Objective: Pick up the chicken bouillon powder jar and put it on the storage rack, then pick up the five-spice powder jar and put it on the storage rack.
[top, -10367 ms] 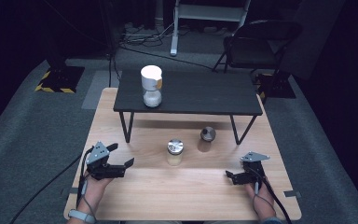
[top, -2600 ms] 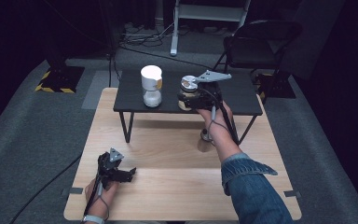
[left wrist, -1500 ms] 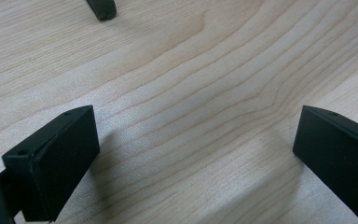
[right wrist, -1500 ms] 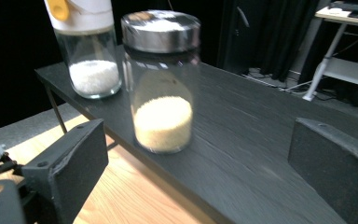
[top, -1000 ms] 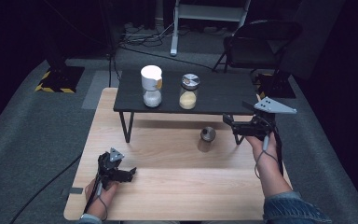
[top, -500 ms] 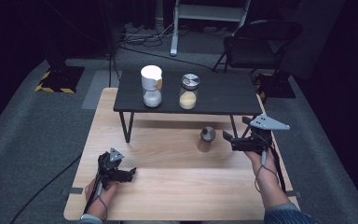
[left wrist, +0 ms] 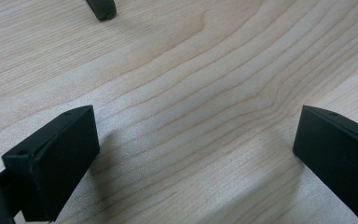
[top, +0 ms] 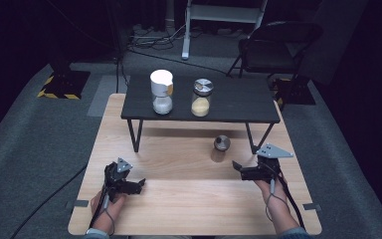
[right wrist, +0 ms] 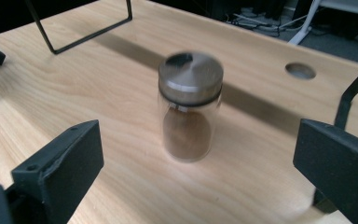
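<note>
A small glass jar of brown powder [top: 221,148] with a metal lid stands upright on the wooden table [top: 189,209], in front of the black shelf [top: 238,102]. My right gripper [top: 238,170] hovers low to its right and points at it. In the right gripper view the jar [right wrist: 189,107] stands ahead of the right gripper [right wrist: 198,154], whose jaws have just been opening and hold nothing. On the shelf stand a white-lidded jar of white powder [top: 161,92] and a metal-lidded jar of yellow powder [top: 202,97]. My left gripper [top: 140,185] rests open on the table at the front left, empty [left wrist: 191,149].
The shelf's thin black legs [top: 135,135] stand on the table's far half. A round hole [right wrist: 300,71] lies in the tabletop behind the brown jar. A black chair [top: 273,50] and cables sit on the floor beyond the table.
My right hand has come down from beside the shelf's right end to just above the table, near the brown jar. The yellow jar stays on the shelf. The left hand has not moved.
</note>
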